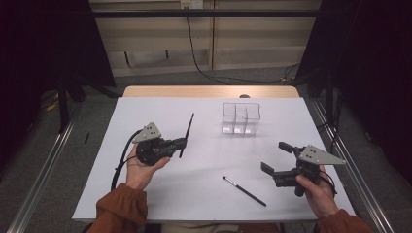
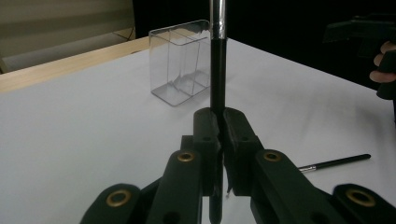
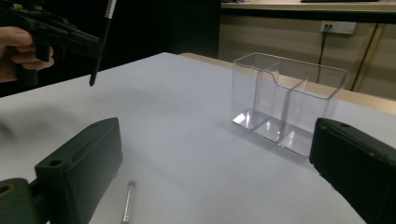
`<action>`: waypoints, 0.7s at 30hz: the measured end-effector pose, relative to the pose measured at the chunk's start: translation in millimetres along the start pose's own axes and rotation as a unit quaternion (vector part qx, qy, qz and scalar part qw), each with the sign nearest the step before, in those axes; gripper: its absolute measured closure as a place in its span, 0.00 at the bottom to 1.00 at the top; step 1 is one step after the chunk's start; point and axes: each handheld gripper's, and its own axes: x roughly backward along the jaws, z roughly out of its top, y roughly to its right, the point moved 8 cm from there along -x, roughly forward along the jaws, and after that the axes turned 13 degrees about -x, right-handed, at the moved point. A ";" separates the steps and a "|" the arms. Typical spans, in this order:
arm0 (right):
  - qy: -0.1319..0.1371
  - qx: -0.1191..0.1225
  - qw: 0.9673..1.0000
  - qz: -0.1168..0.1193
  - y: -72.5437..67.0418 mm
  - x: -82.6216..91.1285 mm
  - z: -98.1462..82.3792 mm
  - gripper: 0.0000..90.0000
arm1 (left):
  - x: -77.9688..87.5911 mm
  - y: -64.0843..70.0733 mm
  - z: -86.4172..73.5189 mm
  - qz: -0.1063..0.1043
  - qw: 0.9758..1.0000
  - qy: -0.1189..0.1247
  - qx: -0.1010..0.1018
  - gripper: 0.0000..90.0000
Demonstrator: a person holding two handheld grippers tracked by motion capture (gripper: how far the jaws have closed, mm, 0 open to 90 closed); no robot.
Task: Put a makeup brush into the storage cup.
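- The jaws of the left gripper [image 1: 180,142] are pressed together on a thin black brush [image 1: 186,135], gripping it low on its handle; in the left gripper view the brush [image 2: 217,70] rises straight up from the clamp, a silver band near the top edge of the picture.
- The jaws of the right gripper [image 1: 276,158] stand wide apart with nothing between them; in the right gripper view they frame bare white surface [image 3: 187,140].
- A second brush [image 1: 244,191] lies flat on the surface, slanting between the two hands, nearer the right gripper and close to the near edge. Its tip [image 3: 127,200] shows just ahead of the right gripper's jaws.
- A clear plastic holder [image 1: 240,118] with dividers stands upright toward the far side of the surface, well apart from both grippers and from the lying brush. Its compartments look empty.
- In the high view the held brush hangs above the surface to the left of the holder, with open surface between them.
- The white surface [image 1: 145,194] has free room on all sides of the holder; a strip of bare wood [image 1: 209,91] runs along its far edge.
- The left hand [image 1: 141,170] sits in from the left edge; the right hand [image 1: 316,191] is near the right edge, at the front corner.
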 end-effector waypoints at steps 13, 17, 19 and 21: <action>-0.008 -0.001 1.000 0.030 -14.6 -20.2 10.2 0.03 | -21.4 12.7 9.0 -0.022 1.000 0.007 -0.003 0.94; -0.009 -0.005 0.999 0.040 -19.4 -25.2 13.7 0.03 | -26.9 16.7 12.4 -0.028 1.000 0.009 -0.005 0.94; -0.011 -0.006 0.999 0.048 -22.7 -28.5 16.0 0.03 | -32.8 19.1 15.7 -0.035 0.999 0.007 -0.005 0.94; -0.014 -0.008 0.998 0.055 -26.5 -31.4 18.9 0.03 | -35.2 20.2 16.7 -0.037 0.999 0.005 -0.010 0.94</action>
